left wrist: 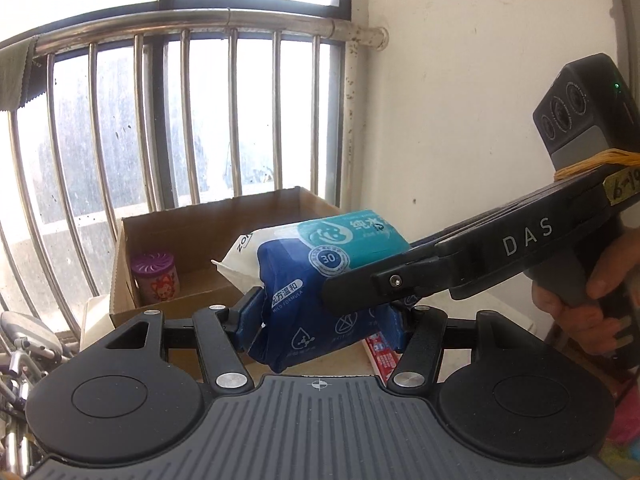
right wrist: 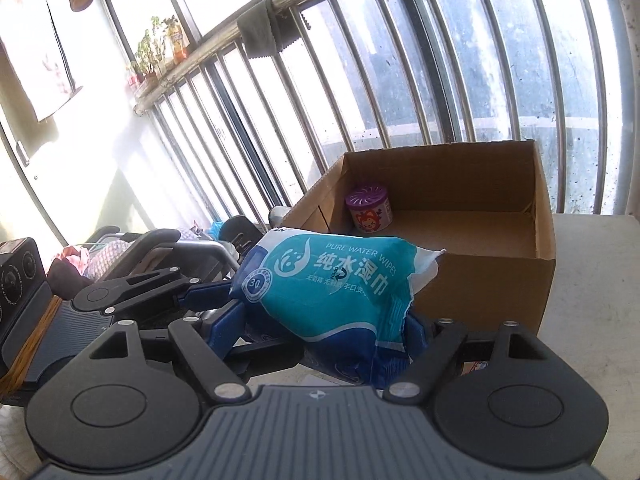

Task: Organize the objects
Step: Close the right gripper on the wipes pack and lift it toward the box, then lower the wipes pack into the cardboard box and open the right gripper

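1. While both grippers clamp it, the wipes pack (right wrist: 332, 280) hangs in the air just in front of the box (right wrist: 500, 280), clear of the table (right wrist: 592, 280).
2. Pack: soft plastic pouch, glossy and crinkled. Teal label panel with white print "PURE WATER WIPES", navy lower half, white crimped end seal pointing toward the box. It bulges and creases where it is squeezed.
3. Left gripper (left wrist: 324, 320): blue fingers closed narrow on the navy end of the pack, pinching it from both sides.
4. Right gripper (right wrist: 320, 336): blue fingers likewise closed on the pack, one each side; the teal face lies tilted above them.
5. Box: brown corrugated cardboard, rectangular, open top, matte inner walls.
6. Can (right wrist: 368, 210): small cylinder, upright in the box's far left corner, with a purple slotted lid and a cartoon label.
7. Railing (left wrist: 192, 24): round steel bars, behind the box.
8. Red carton (left wrist: 380, 354): flat, lies on the table below the pack.
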{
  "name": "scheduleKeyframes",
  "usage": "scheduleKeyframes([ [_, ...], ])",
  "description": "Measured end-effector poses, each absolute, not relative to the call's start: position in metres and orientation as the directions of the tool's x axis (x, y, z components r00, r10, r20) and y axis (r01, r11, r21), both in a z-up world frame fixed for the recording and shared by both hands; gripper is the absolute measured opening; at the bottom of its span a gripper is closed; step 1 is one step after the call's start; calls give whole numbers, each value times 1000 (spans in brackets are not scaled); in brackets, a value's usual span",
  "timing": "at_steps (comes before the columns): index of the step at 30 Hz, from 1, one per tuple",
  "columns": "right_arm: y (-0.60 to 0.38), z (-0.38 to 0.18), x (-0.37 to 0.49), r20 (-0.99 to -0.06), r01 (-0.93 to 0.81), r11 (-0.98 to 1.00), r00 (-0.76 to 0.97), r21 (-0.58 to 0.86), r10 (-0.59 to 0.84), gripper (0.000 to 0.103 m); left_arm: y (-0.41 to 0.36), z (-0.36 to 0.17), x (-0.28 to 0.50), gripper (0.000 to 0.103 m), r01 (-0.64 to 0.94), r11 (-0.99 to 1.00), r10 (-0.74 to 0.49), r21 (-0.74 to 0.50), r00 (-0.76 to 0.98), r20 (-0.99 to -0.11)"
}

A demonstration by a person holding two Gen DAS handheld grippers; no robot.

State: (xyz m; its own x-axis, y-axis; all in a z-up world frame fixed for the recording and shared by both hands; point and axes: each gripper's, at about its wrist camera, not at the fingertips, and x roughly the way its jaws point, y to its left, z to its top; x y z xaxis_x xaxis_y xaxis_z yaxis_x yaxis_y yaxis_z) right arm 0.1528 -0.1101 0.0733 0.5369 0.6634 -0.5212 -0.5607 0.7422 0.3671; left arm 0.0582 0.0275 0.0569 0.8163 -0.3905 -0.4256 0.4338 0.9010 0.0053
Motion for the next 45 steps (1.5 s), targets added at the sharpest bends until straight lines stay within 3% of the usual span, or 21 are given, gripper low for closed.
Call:
scheduleKeyframes([
  [5, -98, 91, 180, -504, -553, 772, 592, 313, 629, 83, 25, 68, 106, 59, 412, 910, -348, 42, 816, -461],
  [16, -56, 64, 327, -632, -464, 810, 517, 360, 577, 83, 45, 46, 254, 59, 374, 927, -303, -33, 694, -654],
  [25, -35, 23, 416, -699, -376, 843, 477, 385, 532, 82, 47, 9, 335, 58, 336, 942, -223, -19, 582, -782],
  [29, -36, -7, 436, -717, -326, 830, 421, 453, 556, 75, 49, -2, 345, 56, 307, 949, -129, 66, 572, -810],
  [34, -52, -29, 455, -668, -167, 752, 367, 638, 648, 74, 22, -3, 321, 56, 375, 840, 31, 392, 689, -724],
  [38, -47, -41, 454, -688, -178, 784, 391, 595, 611, 73, 12, -13, 312, 49, 436, 758, 53, 485, 700, -712],
  [42, -44, -45, 452, -679, -192, 779, 396, 597, 619, 73, 20, -10, 312, 39, 441, 780, 39, 444, 674, -737],
  [45, -40, -45, 447, -684, -217, 787, 399, 577, 611, 73, 25, -9, 312, 38, 441, 795, 35, 415, 651, -758],
])
